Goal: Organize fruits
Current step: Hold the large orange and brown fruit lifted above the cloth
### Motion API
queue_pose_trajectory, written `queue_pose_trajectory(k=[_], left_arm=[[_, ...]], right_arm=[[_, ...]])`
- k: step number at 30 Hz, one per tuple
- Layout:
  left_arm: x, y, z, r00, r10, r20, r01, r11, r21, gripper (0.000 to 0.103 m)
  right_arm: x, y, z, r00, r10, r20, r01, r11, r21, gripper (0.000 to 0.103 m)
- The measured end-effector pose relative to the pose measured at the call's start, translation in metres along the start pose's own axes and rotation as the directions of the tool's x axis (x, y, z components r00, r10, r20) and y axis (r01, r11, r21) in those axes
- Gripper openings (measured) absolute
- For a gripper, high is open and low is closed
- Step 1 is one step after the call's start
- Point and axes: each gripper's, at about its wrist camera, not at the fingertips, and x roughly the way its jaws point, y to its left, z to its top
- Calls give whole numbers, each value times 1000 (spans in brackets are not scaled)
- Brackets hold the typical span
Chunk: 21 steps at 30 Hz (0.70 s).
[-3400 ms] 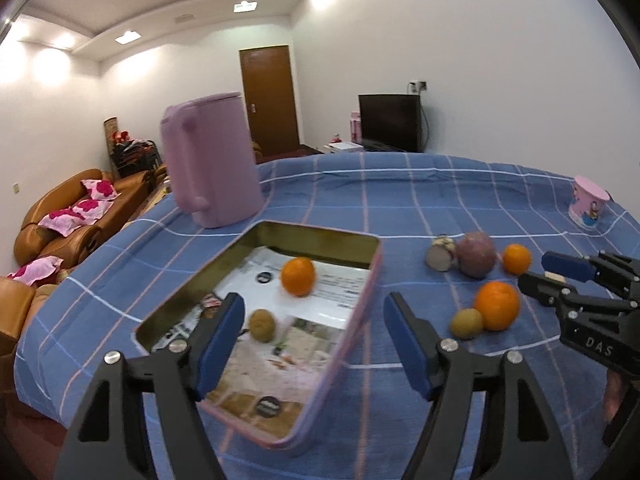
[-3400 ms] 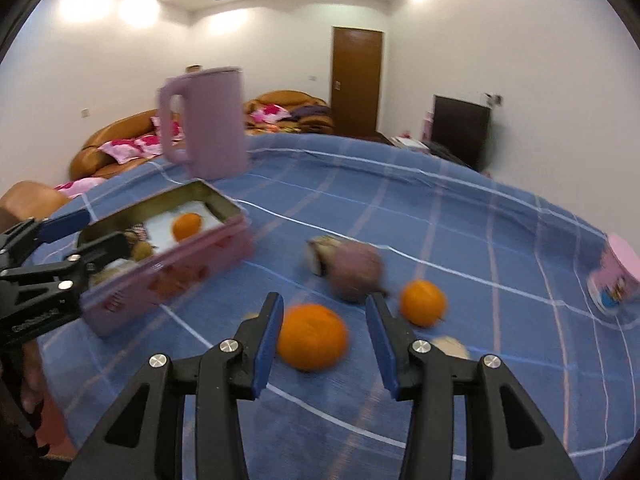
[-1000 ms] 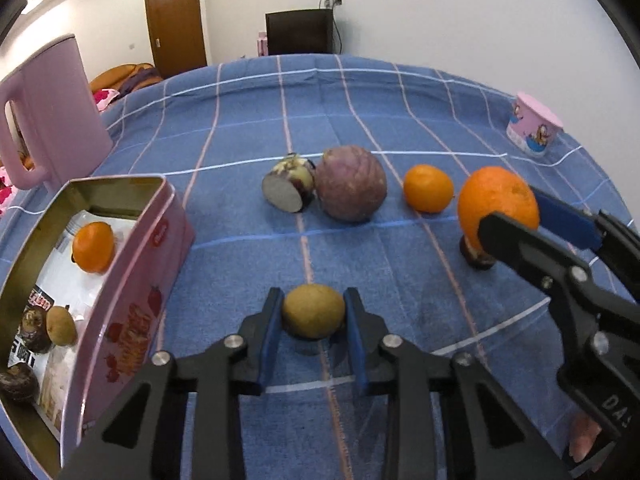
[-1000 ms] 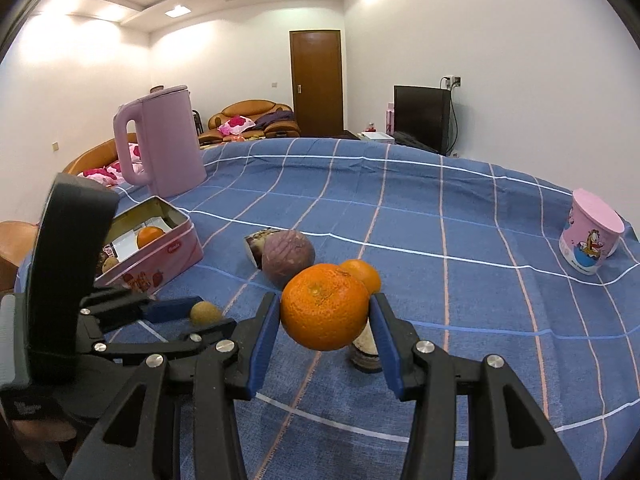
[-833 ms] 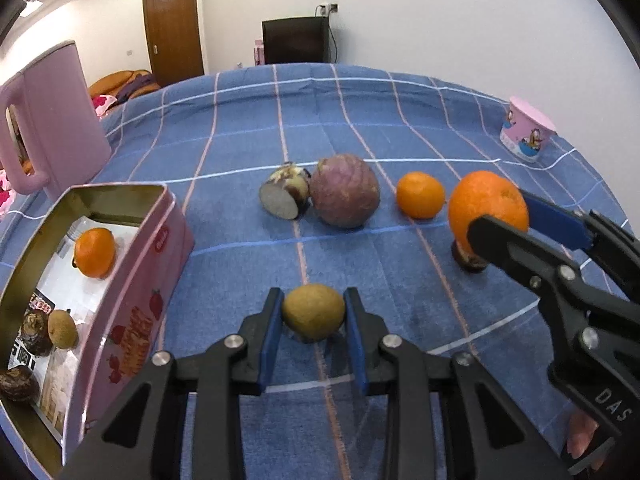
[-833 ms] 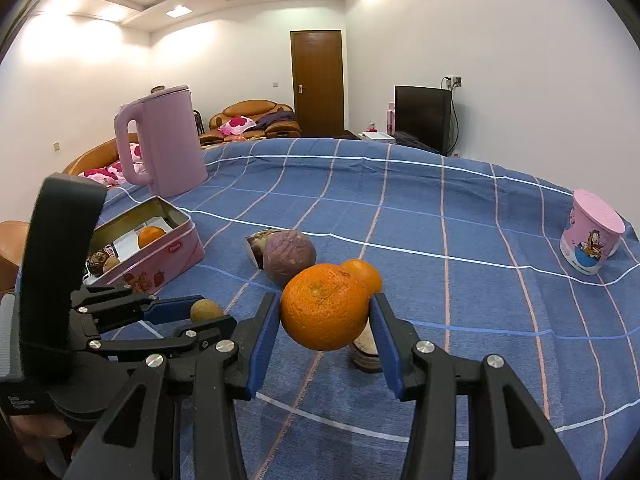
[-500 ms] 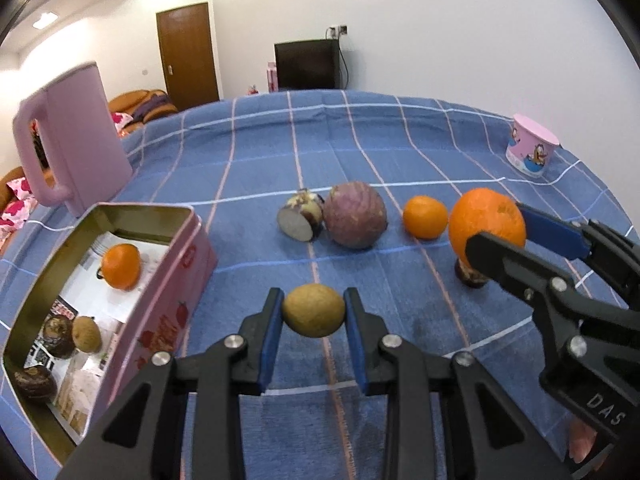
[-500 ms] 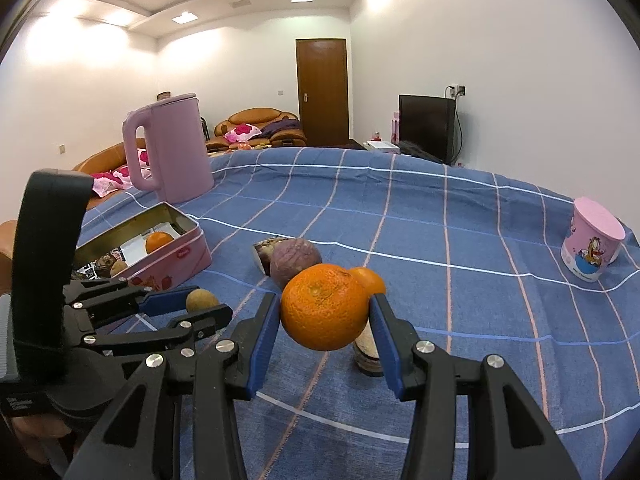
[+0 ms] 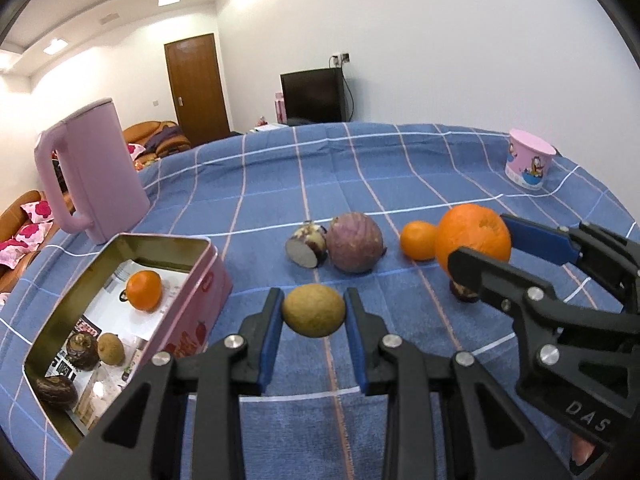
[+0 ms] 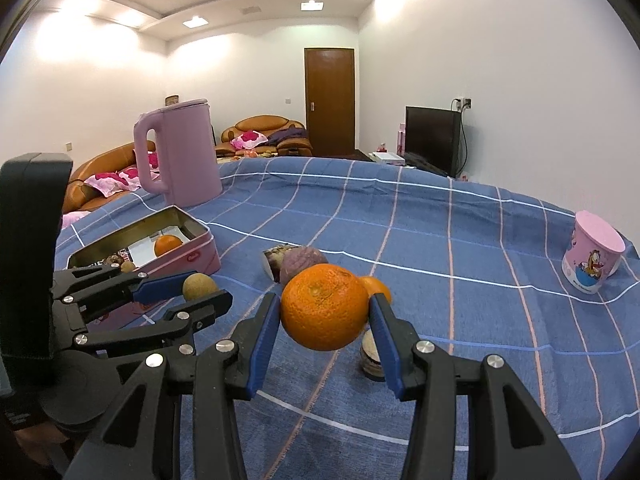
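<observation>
**Both grippers carrying fruit above the cloth**

Left gripper (image 9: 313,318), in my left wrist view, pinches a kiwi (image 9: 313,311) just right of the pink tin (image 9: 208,280), clear of the blue cloth (image 9: 360,168).

From my right wrist view, the right gripper (image 10: 325,316) clamps a large orange (image 10: 324,306), farther right of that tin (image 10: 196,258).

Pink kettle (image 9: 96,176), cup (image 9: 529,164) (TV (image 9: 312,95) behind)
</observation>
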Motion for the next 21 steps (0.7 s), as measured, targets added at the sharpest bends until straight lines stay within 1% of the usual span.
queue_pose_trajectory(k=[21], left_arm=[[-17,1,-2,996,27,87,-26,1000,-11,32]], right_arm=[[-15,-2,-2,998,2,64,-1,1000,-10,48]])
